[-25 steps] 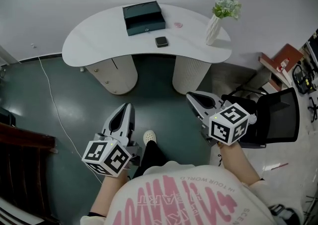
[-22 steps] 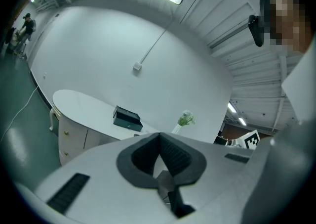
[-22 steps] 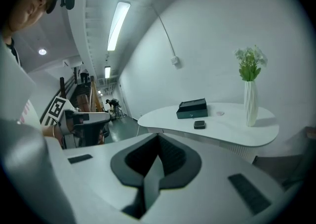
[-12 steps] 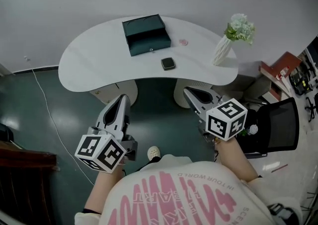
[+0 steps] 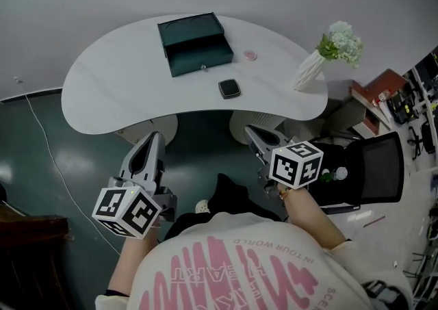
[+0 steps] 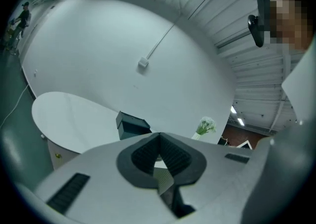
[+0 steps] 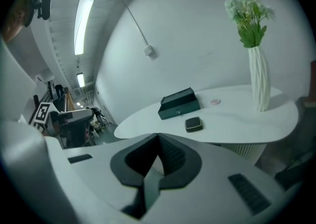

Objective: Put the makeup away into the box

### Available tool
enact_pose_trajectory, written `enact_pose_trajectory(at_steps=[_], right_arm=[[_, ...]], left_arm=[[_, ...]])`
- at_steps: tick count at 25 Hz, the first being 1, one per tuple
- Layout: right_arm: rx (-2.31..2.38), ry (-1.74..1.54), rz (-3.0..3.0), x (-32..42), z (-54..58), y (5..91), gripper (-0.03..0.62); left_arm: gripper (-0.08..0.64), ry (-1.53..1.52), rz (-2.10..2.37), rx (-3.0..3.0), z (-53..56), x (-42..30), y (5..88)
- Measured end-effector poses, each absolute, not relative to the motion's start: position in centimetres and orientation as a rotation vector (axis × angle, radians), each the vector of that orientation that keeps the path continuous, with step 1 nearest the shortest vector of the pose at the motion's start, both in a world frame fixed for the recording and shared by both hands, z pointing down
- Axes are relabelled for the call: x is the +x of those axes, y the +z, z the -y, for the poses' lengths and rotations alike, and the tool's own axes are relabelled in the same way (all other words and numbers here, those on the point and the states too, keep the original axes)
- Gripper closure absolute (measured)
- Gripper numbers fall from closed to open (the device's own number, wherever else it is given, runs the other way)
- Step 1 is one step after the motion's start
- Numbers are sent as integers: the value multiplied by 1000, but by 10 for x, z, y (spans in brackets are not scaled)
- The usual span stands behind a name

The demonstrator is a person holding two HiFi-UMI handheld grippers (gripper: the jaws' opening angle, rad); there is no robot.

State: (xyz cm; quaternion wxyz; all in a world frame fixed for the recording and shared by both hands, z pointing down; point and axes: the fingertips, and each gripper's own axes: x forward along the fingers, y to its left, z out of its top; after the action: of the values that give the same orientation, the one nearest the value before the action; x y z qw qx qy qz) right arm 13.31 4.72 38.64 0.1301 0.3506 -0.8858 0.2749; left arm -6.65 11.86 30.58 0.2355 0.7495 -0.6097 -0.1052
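A dark teal box [image 5: 194,43] stands on the white curved table [image 5: 102,89], drawer side facing me. A black compact [image 5: 229,88] lies just in front of it, and a small pink item [image 5: 250,55] lies to its right. My left gripper [image 5: 154,137] and right gripper [image 5: 250,129] hover over the floor short of the table's front edge; both are shut and hold nothing. The right gripper view shows the box [image 7: 178,104], the compact [image 7: 193,124] and the pink item [image 7: 215,102] ahead. In the left gripper view the box [image 6: 132,124] sits beyond the shut tips [image 6: 159,135].
A white vase with pale flowers [image 5: 321,55] stands at the table's right end. To the right of my right gripper is a black office chair [image 5: 373,168]. A white cable [image 5: 41,144] trails on the dark floor at left, near dark furniture [image 5: 27,230].
Both grippers have moved forward to the table's front edge and the view has shifted with them, so the table now sits closer. Both pairs of jaws stayed shut.
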Motion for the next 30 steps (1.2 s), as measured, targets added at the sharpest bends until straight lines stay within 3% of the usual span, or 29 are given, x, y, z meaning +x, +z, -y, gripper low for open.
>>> enact_pose_trajectory(at_steps=[4, 6, 10, 19, 30], right_arm=[[1086, 808, 2481, 139, -29, 415, 577], [1077, 835, 2460, 137, -17, 425, 476], [1082, 889, 2468, 128, 16, 429, 458], [1091, 848, 2362, 120, 85, 454, 309], [1019, 746, 2219, 98, 119, 499, 279]], left_arm=[[558, -316, 1674, 1992, -106, -79, 322], [557, -325, 1686, 1976, -99, -86, 323], [558, -313, 1740, 1946, -87, -105, 324], [557, -356, 1866, 1833, -52, -144, 320], [558, -411, 1934, 1746, -27, -166, 321]])
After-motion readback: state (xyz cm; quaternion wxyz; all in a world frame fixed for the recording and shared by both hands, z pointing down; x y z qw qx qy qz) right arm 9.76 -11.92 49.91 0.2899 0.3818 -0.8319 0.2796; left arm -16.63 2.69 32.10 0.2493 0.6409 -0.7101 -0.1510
